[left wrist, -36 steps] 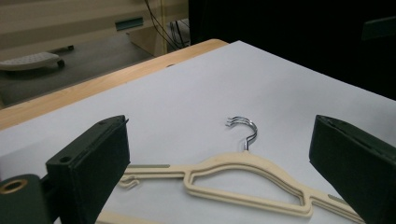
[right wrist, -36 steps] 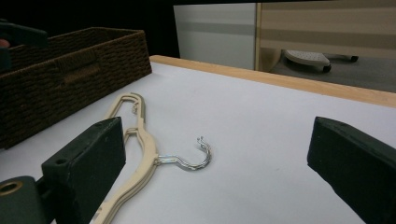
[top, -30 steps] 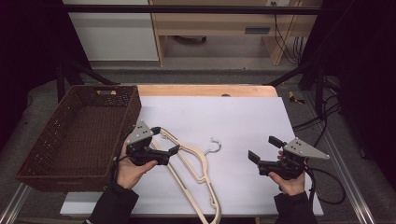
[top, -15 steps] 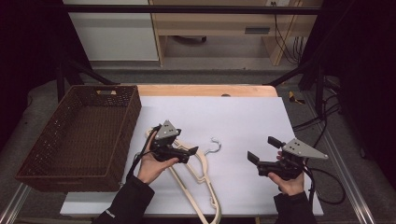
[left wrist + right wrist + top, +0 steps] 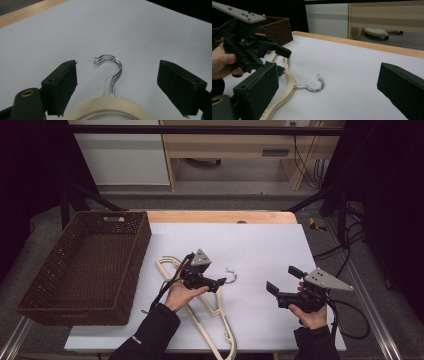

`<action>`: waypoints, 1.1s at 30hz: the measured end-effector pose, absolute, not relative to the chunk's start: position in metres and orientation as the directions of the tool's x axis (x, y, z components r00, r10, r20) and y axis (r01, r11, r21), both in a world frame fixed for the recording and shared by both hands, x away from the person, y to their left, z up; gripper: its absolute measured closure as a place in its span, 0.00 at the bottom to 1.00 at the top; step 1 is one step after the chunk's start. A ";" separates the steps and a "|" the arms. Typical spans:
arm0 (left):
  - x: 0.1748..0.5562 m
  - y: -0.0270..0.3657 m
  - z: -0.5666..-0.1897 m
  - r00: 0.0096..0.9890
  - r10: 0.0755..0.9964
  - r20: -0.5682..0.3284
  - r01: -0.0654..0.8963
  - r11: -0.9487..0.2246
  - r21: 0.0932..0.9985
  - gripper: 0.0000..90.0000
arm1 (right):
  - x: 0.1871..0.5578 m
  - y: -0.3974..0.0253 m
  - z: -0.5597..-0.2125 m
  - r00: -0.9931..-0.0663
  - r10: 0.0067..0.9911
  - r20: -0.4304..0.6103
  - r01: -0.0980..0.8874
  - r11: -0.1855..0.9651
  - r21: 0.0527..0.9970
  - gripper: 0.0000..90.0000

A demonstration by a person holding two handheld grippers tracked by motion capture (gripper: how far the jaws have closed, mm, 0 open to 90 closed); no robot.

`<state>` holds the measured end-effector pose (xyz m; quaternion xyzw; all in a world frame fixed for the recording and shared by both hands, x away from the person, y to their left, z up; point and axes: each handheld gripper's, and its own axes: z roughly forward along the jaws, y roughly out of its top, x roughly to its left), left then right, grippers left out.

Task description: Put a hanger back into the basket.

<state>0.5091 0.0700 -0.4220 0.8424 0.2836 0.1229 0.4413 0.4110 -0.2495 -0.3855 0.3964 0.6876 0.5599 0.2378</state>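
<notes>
Left gripper (image 5: 216, 284) has shifted rightward across the table over the last second: from beside the basket (image 5: 60, 270) to a spot over the top of the hangers (image 5: 200, 307), near the neck where the hook (image 5: 231, 275) rises. Right gripper (image 5: 281, 285) has hardly moved; it hangs well apart, off to the right, over bare white table (image 5: 270, 245).

Reading: the left hand (image 5: 179, 295) is lining up a grab at the hangers' crown. Nothing is seized yet.

Tongs: left gripper jaws stand wide apart, the hook and the cream arch sitting between them in the left gripper view. Right gripper jaws also spread, holding nothing.

The hangers: cream-coloured, curved shoulders, lying flat on the white surface between basket and table centre, one arm running toward the near edge. The hook (image 5: 112, 68) looks doubled, two chrome wires side by side, so likely two hangers stacked; the right gripper view shows twin cream rims (image 5: 287, 85) agreeing with that. Hook points away from the person, tip curling left
</notes>
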 end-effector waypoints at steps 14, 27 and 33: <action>0.527 0.046 -0.457 0.815 0.579 -0.017 0.408 -0.553 0.726 0.45 | 0.411 -0.251 -0.385 -0.569 0.814 0.119 0.275 0.053 0.960 0.04; 0.534 0.046 -0.465 0.813 0.579 -0.064 0.458 -0.567 0.684 0.81 | 0.411 -0.252 -0.385 -0.570 0.813 0.119 0.277 0.054 0.960 0.04; 0.536 0.045 -0.468 0.813 0.575 -0.094 0.477 -0.564 0.674 0.89 | 0.410 -0.252 -0.384 -0.569 0.813 0.120 0.279 0.053 0.959 0.04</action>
